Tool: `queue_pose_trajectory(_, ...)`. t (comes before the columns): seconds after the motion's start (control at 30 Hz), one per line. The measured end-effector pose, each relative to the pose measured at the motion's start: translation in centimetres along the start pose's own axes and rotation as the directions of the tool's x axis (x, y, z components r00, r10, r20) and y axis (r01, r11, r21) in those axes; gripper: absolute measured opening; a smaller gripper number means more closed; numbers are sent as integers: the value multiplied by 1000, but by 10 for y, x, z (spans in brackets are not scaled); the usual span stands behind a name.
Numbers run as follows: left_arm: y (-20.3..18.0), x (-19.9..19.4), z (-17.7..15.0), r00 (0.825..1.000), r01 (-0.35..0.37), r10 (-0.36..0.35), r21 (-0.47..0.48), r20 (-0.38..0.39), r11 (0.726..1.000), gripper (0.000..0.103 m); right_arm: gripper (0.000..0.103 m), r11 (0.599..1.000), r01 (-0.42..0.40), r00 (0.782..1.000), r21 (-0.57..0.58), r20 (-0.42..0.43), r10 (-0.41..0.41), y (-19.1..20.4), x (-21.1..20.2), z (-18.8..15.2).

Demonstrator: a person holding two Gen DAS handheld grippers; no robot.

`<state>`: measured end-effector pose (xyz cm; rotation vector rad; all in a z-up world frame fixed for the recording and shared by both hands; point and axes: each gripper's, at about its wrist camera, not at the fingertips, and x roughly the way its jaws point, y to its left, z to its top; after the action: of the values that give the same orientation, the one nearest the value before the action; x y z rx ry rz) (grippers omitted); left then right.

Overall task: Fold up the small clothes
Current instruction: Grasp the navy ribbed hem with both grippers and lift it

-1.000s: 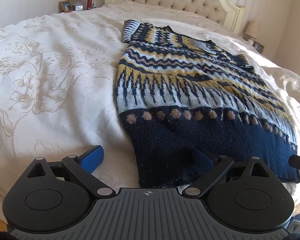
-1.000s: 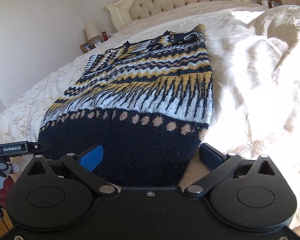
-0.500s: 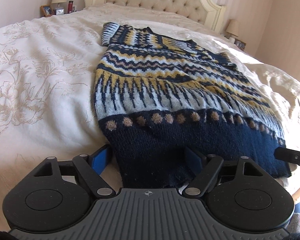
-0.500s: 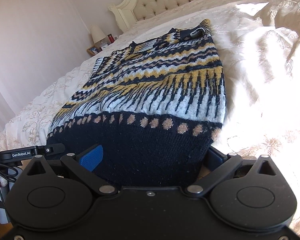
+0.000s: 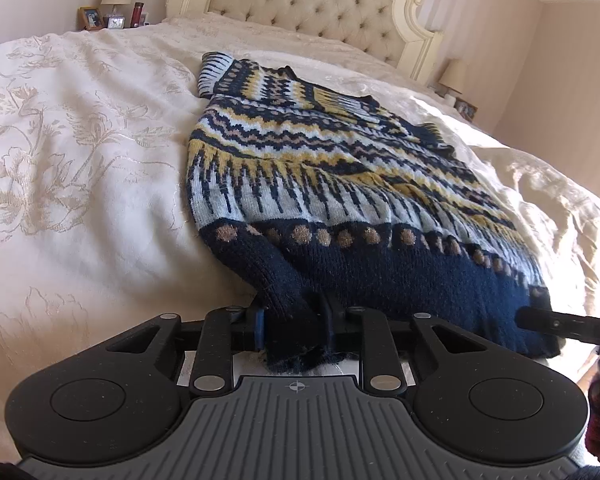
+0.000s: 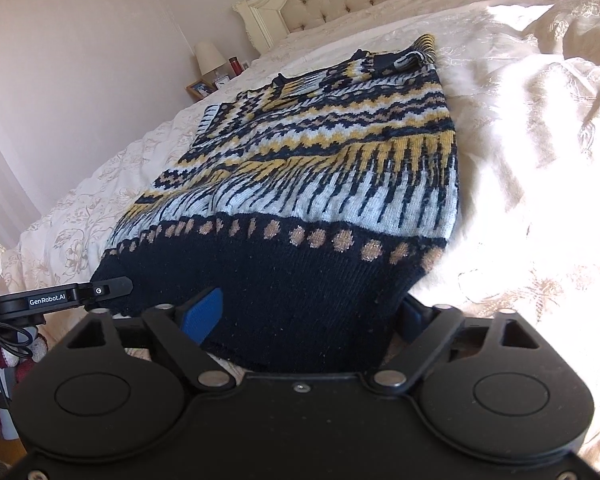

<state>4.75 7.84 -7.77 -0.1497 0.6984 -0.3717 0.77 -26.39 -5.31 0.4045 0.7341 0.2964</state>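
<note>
A cream bedspread (image 5: 80, 184) with pale flower stitching covers a wide bed, with a tufted headboard (image 5: 300, 12) at the far end. On it, straight ahead of both tools, lies a patterned knit sweater (image 5: 320, 184), its dark blue hem nearest. The hem's very edge drops out of sight behind each tool's body. The left view shows the left gripper (image 5: 294, 326) with its fingers drawn close together, pinching a bunched corner of the hem. The right view shows the right gripper (image 6: 308, 314) spread wide, the hem's other corner lying between its fingers; its right finger is mostly hidden by the knit. Only the left view shows a lamp (image 5: 452, 74) beyond the sweater's right side.
</note>
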Motion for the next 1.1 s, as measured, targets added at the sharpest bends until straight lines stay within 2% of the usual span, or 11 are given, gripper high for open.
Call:
queue_pose_trajectory(0.03,0,0,0,1000,3,-3,-1,2,1000,21,64,1000,-1,1000,6,1,1,-1,-1,0)
queue_pose_trajectory(0.1,1,-3,0,1000,23,-23,-3,17,1000,9,47,1000,-21,1000,22,1,20,-3,-4,-1)
queue_pose_trajectory(0.13,1,-4,0,999,31,-31,-4,26,1000,8,22,999,-33,999,38,-2,33,-4,-5,-1)
queue_pose_trajectory(0.17,1,-7,0,999,34,-33,-7,38,999,6,19,998,-41,999,52,1,42,-5,-7,-1)
queue_pose_trajectory(0.37,-2,-28,15,992,58,-57,-8,111,998,5,18,997,-71,995,9,75,70,9,-28,11)
queue_pose_trajectory(0.63,-6,-36,62,970,118,-118,10,213,993,5,17,992,-128,973,5,192,124,9,-35,60)
queue_pose_trajectory(0.83,-5,-19,112,945,146,-146,22,291,989,5,17,985,-175,946,1,278,167,5,-20,114)
queue_pose_trajectory(0.97,-1,5,151,927,170,-162,7,340,985,5,17,986,-167,931,-22,325,166,-5,0,155)
queue_pose_trajectory(1.1,1,38,191,919,170,-157,-5,362,985,5,17,987,-159,923,-26,352,158,-24,36,197)
